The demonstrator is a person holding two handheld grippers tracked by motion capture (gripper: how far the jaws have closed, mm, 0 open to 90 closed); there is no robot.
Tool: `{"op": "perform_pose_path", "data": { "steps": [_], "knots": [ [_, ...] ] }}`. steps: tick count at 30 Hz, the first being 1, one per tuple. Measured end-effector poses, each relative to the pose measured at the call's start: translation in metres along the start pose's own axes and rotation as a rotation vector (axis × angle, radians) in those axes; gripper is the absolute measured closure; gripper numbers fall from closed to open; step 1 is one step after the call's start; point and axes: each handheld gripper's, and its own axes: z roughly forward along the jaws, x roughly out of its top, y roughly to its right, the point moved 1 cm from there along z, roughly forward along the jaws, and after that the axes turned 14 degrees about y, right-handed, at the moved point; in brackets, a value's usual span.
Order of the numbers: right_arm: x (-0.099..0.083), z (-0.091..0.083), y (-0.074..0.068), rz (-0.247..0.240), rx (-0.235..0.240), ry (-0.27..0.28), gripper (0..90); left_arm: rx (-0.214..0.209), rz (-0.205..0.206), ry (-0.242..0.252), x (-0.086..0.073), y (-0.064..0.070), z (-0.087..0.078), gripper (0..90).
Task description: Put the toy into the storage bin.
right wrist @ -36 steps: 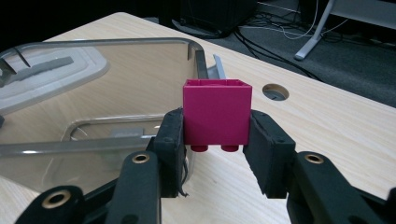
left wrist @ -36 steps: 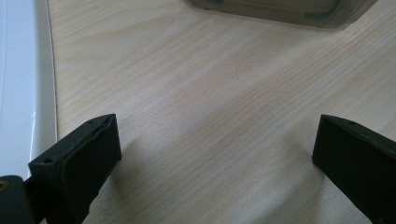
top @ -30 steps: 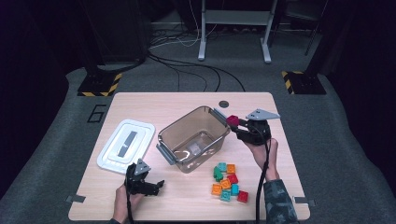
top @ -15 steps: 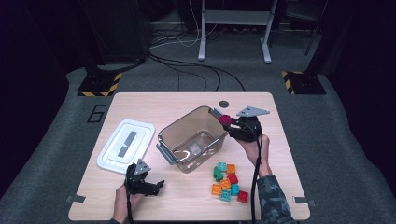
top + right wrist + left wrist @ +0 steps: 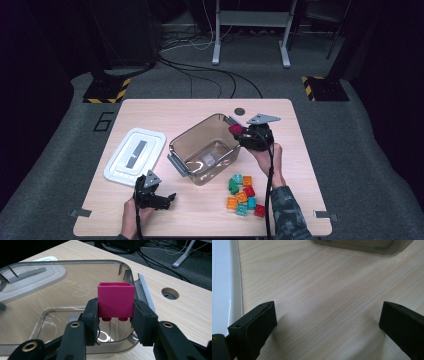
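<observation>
My right gripper (image 5: 239,133) is shut on a magenta block (image 5: 115,299), held upside down over the right rim of the clear plastic bin (image 5: 176,146); the same magenta block (image 5: 235,130) shows in the high view. The bin (image 5: 75,277) has a small pale item on its floor. A pile of several coloured blocks (image 5: 243,194) lies on the table in front of the bin. My left gripper (image 5: 167,199) rests open on the wood near the front left edge, its jaws wide apart with nothing between the fingers (image 5: 257,325).
A white lid (image 5: 135,155) lies flat left of the bin; its edge (image 5: 222,290) is beside my left gripper. A round cable hole (image 5: 239,111) is in the table behind the bin. Cables and stand legs are on the floor beyond.
My right gripper has carried the magenta block leftward, from right of the bin to above its right rim. The left gripper has stayed put.
</observation>
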Motion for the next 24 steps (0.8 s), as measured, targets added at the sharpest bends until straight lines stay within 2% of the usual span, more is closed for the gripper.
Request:
{"op": "perform_pose_path", "data": {
  "steps": [9,12,14,21,24],
  "knots": [
    [-0.001,0.000,0.001,0.004,-0.003,-0.008,56.4,0.005,-0.002,0.007,0.000,0.001,0.000,1.0],
    [-0.001,-0.004,0.001,0.008,0.003,0.013,32.8,0.007,-0.002,0.007,0.000,0.001,0.000,1.0],
    [0.000,-0.008,0.000,0.003,-0.005,0.024,23.9,0.008,0.002,0.007,0.000,0.001,0.000,1.0],
    [-0.002,-0.030,-0.001,-0.004,0.003,0.041,8.2,0.009,0.002,0.009,0.000,0.001,0.000,1.0],
    [-0.007,-0.041,-0.002,-0.002,-0.002,0.044,5.7,0.009,0.001,0.008,0.000,0.001,0.000,1.0]
  ]
}}
